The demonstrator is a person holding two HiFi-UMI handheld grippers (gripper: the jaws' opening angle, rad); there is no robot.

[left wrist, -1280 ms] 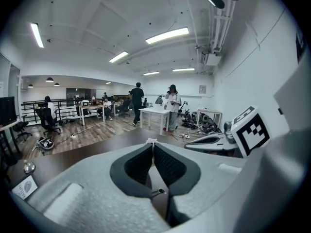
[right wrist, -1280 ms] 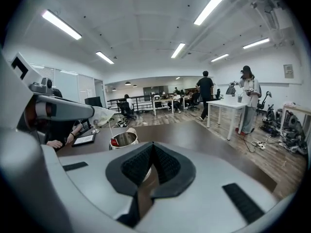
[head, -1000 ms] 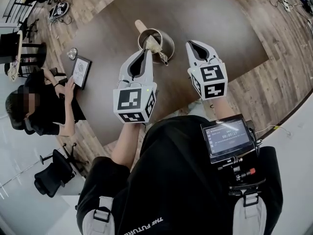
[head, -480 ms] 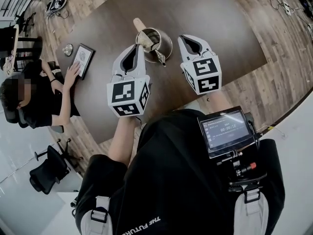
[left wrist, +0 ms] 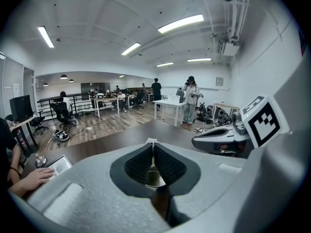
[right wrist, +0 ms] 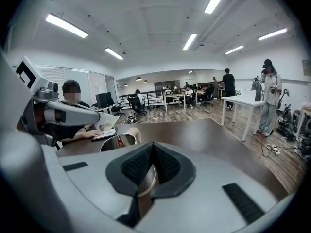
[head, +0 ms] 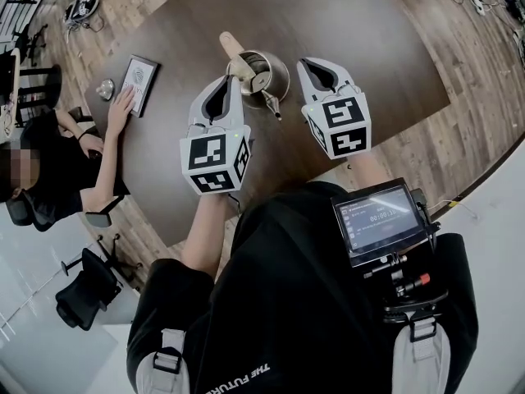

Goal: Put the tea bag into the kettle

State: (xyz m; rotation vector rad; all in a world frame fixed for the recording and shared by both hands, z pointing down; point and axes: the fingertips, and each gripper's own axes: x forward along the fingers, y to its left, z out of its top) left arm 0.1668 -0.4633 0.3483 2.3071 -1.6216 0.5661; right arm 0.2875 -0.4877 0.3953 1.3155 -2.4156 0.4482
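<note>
A steel kettle [head: 280, 70] with a wooden handle [head: 230, 46] stands open on the dark table [head: 353, 23]. My left gripper [head: 238, 78] is at its near left rim, shut on a pale tea bag [head: 257, 79] held over the mouth. In the right gripper view the tea bag [right wrist: 105, 123] sticks out of the left jaws, and its string drops a red tag [right wrist: 118, 142] into the kettle [right wrist: 108, 144]. A white scrap shows at my left gripper's [left wrist: 153, 144] tips. My right gripper [head: 303, 61] hovers just right of the kettle, jaws together with nothing between them.
A seated person at the table's left end rests a hand on a framed card [head: 139, 79], with a small glass piece [head: 104, 89] beside it. An office chair [head: 82, 294] stands behind them. A screen [head: 378, 221] hangs on my chest. Far off, people stand by white desks [left wrist: 171, 102].
Both grippers have shifted left in the view. The left one carries the tea bag lower over the kettle mouth, and the right one has drawn closer to the kettle.
</note>
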